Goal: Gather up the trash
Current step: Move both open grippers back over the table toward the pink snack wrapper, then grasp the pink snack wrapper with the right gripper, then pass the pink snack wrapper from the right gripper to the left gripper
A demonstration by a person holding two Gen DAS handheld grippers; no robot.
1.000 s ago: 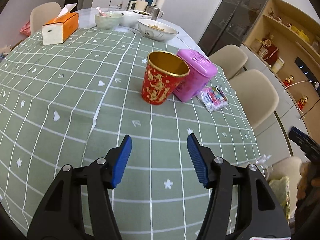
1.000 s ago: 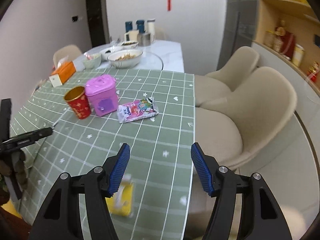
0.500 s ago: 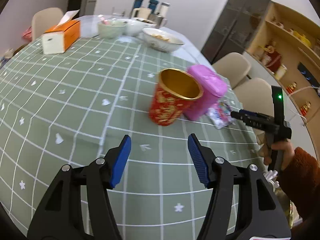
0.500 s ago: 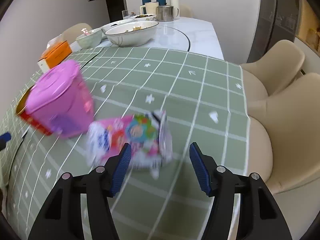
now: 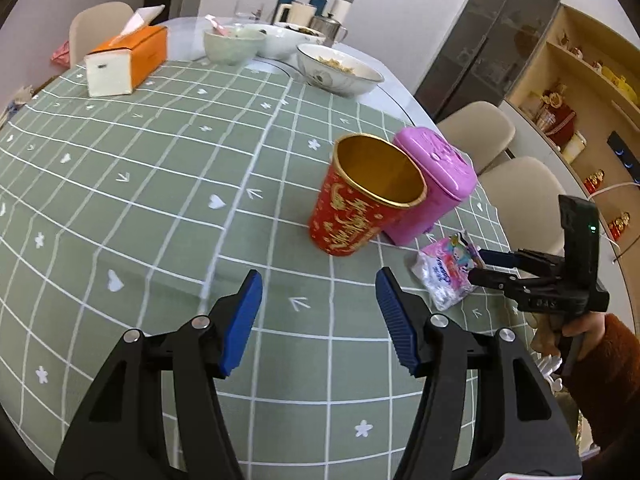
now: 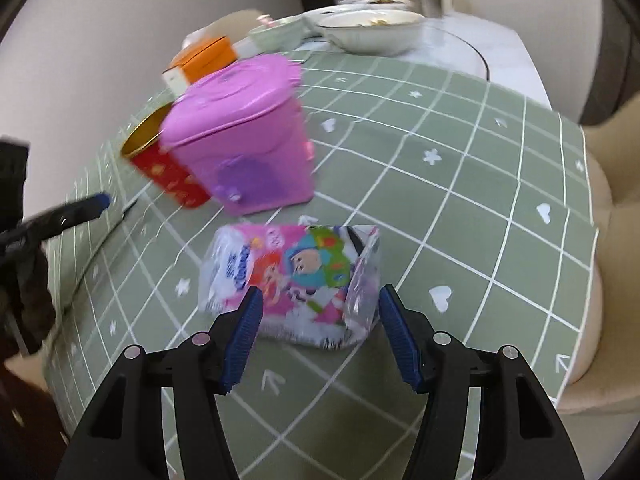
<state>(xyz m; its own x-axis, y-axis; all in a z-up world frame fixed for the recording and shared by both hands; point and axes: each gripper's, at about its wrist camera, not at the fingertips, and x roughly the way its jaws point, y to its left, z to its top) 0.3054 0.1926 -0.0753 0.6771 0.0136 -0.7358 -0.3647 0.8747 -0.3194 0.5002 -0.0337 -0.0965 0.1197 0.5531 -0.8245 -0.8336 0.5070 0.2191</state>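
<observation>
While blurred, snack wrapper (image 6: 294, 280) between parted right gripper (image 6: 318, 322) jaws.

The left camera looks down along its gripper (image 5: 319, 312) at the table (image 5: 140, 184), facing the far bowls. The right camera sits very close to the wrapper (image 6: 292, 280), looking down. Both see the cup (image 5: 366, 196), the pink bin (image 6: 244, 136) and the wrapper.

Snack wrapper (image 6: 292, 280): pink/white foil w/ cartoon print, crumpled, lay flat on green checked cloth near table edge, just in front of pink lidded bin (image 6: 244, 136). Bin stood upright, lid shut, touching red-gold paper cup (image 5: 366, 196), upright, empty.
</observation>
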